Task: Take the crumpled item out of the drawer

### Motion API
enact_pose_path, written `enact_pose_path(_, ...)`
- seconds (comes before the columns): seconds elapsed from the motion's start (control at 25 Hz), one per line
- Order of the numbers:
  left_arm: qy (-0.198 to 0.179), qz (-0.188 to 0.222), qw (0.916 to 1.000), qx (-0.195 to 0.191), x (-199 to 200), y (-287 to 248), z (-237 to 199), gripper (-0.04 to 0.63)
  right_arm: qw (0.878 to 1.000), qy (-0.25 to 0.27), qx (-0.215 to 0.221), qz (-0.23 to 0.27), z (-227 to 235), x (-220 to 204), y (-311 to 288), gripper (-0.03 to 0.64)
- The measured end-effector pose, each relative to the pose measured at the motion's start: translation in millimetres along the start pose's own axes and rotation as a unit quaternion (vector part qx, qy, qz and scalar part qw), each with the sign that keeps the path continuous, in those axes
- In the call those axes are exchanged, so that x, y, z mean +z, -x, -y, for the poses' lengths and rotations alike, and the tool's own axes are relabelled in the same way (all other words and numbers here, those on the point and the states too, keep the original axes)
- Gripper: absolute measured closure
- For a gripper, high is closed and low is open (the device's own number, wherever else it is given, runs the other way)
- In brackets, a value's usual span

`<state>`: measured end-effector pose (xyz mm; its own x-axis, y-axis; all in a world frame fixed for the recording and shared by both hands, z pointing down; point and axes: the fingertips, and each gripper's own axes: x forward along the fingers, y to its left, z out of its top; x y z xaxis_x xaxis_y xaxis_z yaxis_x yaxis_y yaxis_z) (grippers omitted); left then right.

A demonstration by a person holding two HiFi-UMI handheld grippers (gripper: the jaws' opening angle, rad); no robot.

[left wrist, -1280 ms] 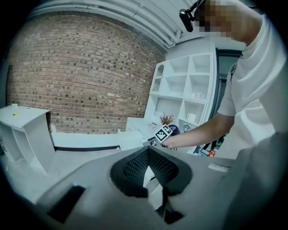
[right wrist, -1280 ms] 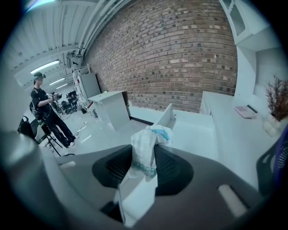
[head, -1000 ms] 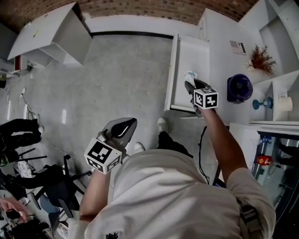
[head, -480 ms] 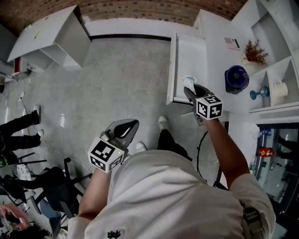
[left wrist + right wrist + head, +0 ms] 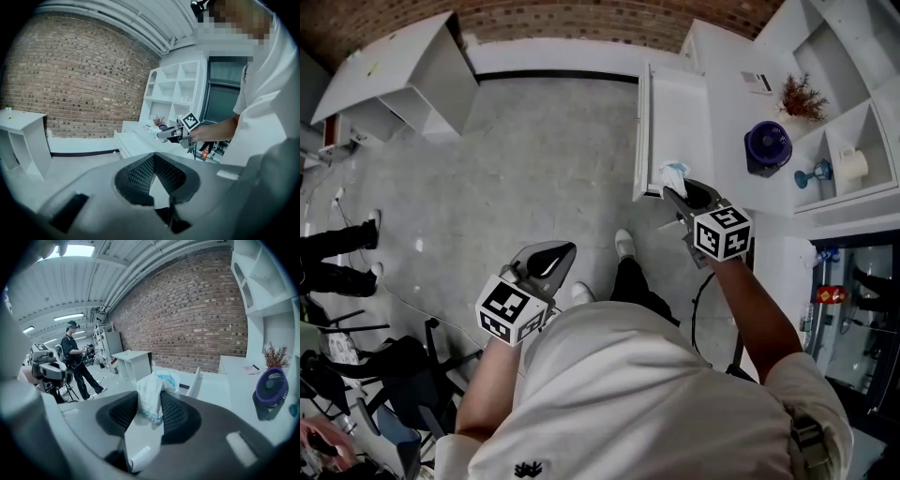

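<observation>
Head view: 1 drawer open; right gripper clamps 1 crumpled wad at its near end; left gripper jaws together, empty.

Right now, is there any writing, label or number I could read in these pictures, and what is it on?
Nothing here reads clearly.
Crumpled item held in the right claw: blue print, too blurred to read.
Marker cube on that claw: black-and-white square pattern, no letters or numbers.
Card on the white counter: print too small to read.
</observation>
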<state>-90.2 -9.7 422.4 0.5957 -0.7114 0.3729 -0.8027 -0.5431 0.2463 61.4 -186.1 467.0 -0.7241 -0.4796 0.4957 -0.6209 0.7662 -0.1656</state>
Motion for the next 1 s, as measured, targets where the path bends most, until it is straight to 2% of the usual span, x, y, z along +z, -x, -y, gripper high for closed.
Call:
enact_pose_path(0.56, 0.006, -0.001, 1.0, 0.003, -26, 29, 16, 0.59, 1.0, 0.01, 0.017, -0.001, -51, -12, 31, 0.46)
enact_pose_path(1.0, 0.004, 0.004, 1.0, 0.002, -19, 21, 16, 0.591, 0.999, 0.01, 0.034, 0.012, -62, 0, 34, 0.462)
